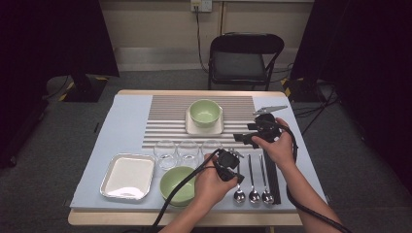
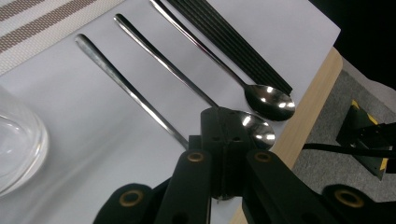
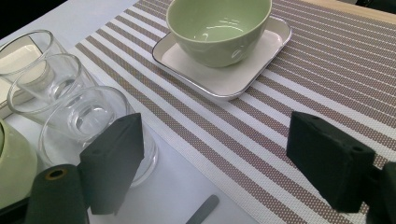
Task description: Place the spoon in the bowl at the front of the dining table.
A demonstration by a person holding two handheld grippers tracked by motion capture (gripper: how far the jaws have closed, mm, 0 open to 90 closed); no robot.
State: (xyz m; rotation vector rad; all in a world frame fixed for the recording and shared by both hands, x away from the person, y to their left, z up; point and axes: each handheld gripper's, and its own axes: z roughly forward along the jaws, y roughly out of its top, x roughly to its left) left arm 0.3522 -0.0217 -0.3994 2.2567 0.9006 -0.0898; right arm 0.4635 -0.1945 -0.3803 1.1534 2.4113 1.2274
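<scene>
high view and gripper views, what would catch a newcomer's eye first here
Probably the green bowl on its small white tray, centred on the striped mat. Next, the three spoons lined up at the near right beside black chopsticks, with the shut left gripper right over the leftmost one. The right gripper hovers open above the mat's right end.

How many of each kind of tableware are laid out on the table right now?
Green bowls: 2
Glasses: 3
Spoons: 3
White trays: 2
Bundle of black chopsticks: 1
Total: 11
</scene>
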